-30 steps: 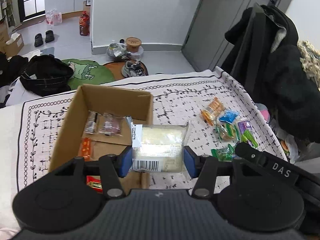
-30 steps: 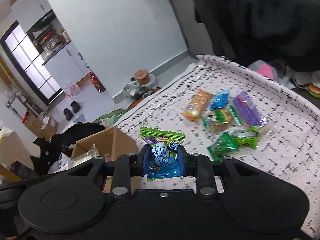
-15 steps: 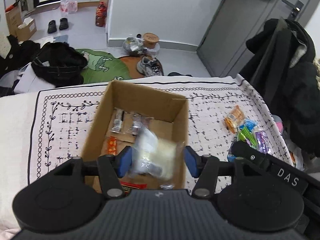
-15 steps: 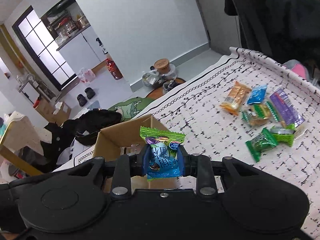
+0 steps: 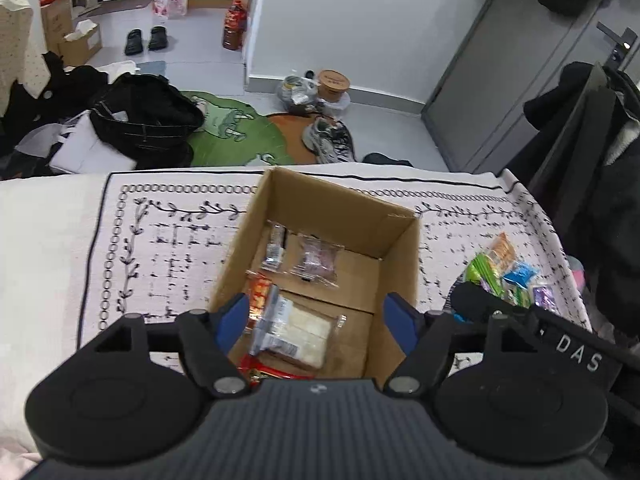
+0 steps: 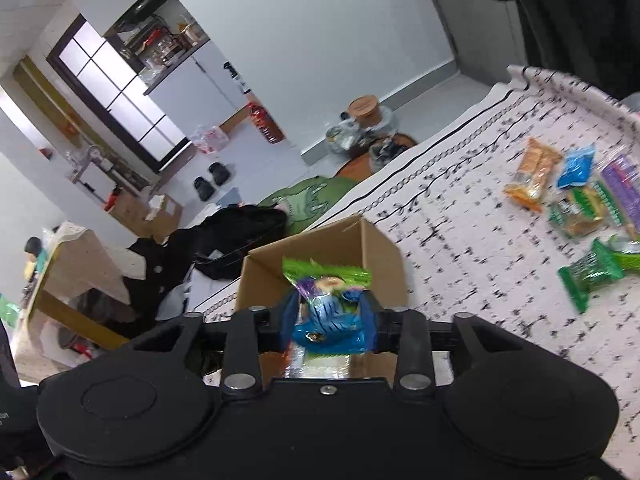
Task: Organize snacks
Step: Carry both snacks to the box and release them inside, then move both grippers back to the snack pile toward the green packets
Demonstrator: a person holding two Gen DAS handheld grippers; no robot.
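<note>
Blue pads of the left tongs (image 5: pixel 314 322) stand wide apart and are opening, low in the left wrist view, with nothing pressed between them. Just beyond them, a clear pack of pale wafers (image 5: pixel 294 330) lies tilted inside the cardboard box (image 5: pixel 400 268), its barcode label facing up, free of both pads. Under and beside it are an orange packet (image 5: pixel 259 294) and a red wrapper (image 5: pixel 260 370) at the box's near edge. Farther up the box floor lie a small clear sachet (image 5: pixel 275 247) and a pinkish clear packet (image 5: pixel 318 260). The box sits mid-frame on a desk covered by a white cloth with black print (image 5: pixel 168 248).

In the right wrist view the right tongs (image 6: pixel 328 322) are also opening; a green and blue snack bag (image 6: pixel 328 300) sits between the pads at lower centre, and whether the pads press it I cannot tell. It hangs over the open box (image 6: pixel 384 248), which shows just behind it.

At the right of that frame, well apart from the box, loose snacks lie on the cloth (image 6: pixel 460 216): an orange pack (image 6: pixel 534 174), a blue one (image 6: pixel 576 166), a purple one (image 6: pixel 622 184), and green packs (image 6: pixel 592 274). Beyond the desk, at upper left, the floor holds a green rug (image 6: pixel 308 196), black slippers (image 6: pixel 212 180) and a dark bag (image 6: pixel 240 226)
</note>
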